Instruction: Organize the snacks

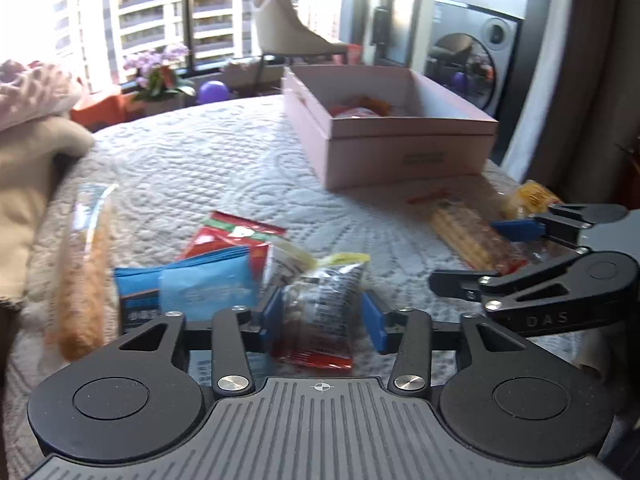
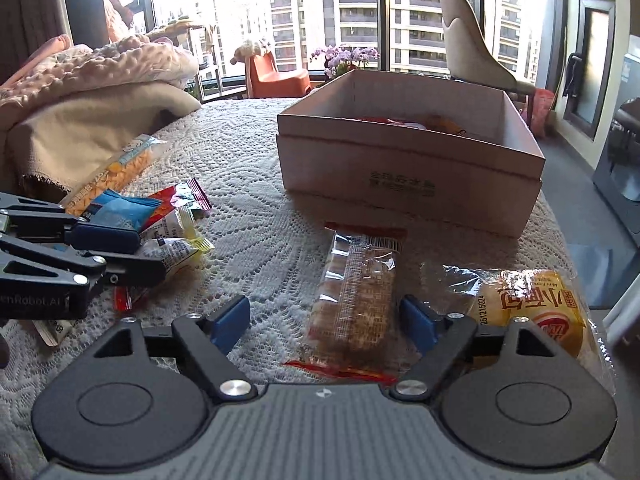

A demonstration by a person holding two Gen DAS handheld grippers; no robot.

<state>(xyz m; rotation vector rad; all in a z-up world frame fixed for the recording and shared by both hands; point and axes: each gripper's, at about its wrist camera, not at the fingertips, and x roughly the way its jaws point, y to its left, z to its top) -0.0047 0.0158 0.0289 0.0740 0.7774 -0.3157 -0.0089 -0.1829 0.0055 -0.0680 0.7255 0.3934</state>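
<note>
Right wrist view: the right gripper (image 2: pixel 324 324) stands wide apart around a clear-wrapped biscuit pack (image 2: pixel 354 296) on the lace bedspread (image 2: pixel 256 184), pads not touching it. Light, crinkly and slippery, with brittle contents, it looks best pinched gently across its middle. Left wrist view: the left gripper (image 1: pixel 320 316) brackets a small dark-printed packet (image 1: pixel 320 300), jaws apart. Beyond, the open pink box (image 2: pixel 408 184) already holds some snacks.

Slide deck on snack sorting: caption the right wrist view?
Open right gripper straddles a clear-wrapped wafer pack on the bedspread, before the open cardboard box.
</note>
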